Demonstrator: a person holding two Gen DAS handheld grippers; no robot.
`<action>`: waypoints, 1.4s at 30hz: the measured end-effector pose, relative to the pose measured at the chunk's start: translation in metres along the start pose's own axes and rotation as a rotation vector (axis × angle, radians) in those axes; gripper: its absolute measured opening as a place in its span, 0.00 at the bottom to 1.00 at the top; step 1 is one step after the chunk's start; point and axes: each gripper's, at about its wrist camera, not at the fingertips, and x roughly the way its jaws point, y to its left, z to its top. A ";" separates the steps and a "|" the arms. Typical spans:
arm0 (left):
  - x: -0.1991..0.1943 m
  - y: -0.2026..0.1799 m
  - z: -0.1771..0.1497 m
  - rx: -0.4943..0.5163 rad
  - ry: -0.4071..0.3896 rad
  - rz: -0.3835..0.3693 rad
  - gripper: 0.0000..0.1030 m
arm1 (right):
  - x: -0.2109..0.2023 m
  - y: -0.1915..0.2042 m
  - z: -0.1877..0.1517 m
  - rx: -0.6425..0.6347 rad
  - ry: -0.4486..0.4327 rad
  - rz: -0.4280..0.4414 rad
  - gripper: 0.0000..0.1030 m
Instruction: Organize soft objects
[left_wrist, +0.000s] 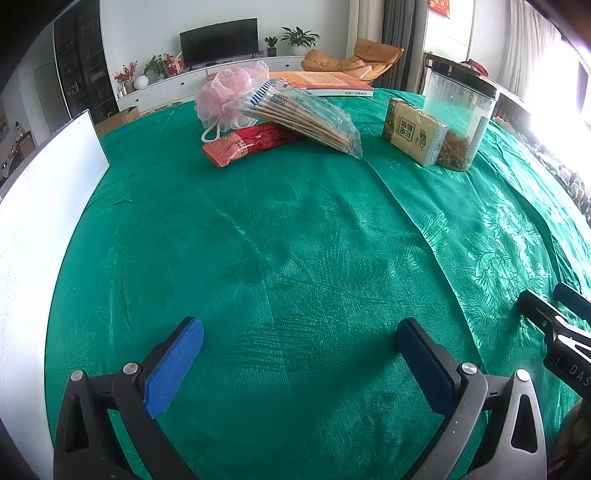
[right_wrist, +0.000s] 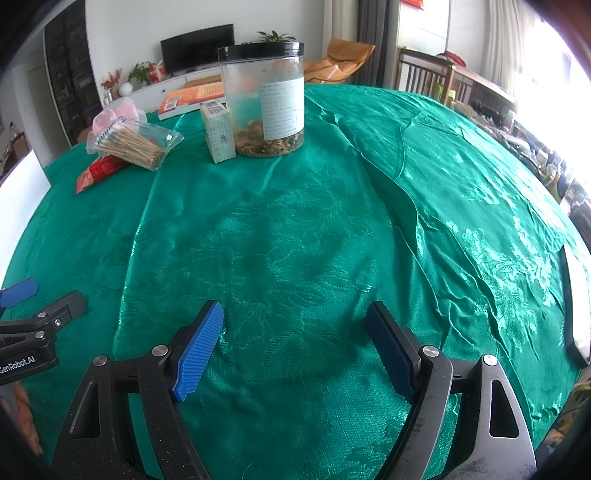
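Note:
A pink mesh bath sponge lies at the far side of the green tablecloth; it also shows in the right wrist view. A clear bag of cotton swabs leans on a red packet. A tissue pack stands by a clear jar. My left gripper is open and empty over bare cloth near the front. My right gripper is open and empty, to the right of the left one.
An orange book lies behind the swabs. A white board stands at the table's left edge. A dark-framed flat object lies at the right edge. Chairs and furniture stand beyond the table.

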 end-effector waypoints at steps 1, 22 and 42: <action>0.000 0.000 0.000 0.000 0.000 0.000 1.00 | 0.000 0.000 0.000 0.000 0.000 0.000 0.80; 0.001 0.000 0.000 0.000 -0.001 0.000 1.00 | -0.001 0.001 -0.002 0.001 0.000 0.001 0.81; 0.000 0.000 0.000 0.002 -0.001 0.000 1.00 | -0.002 0.001 -0.002 0.001 0.000 0.002 0.81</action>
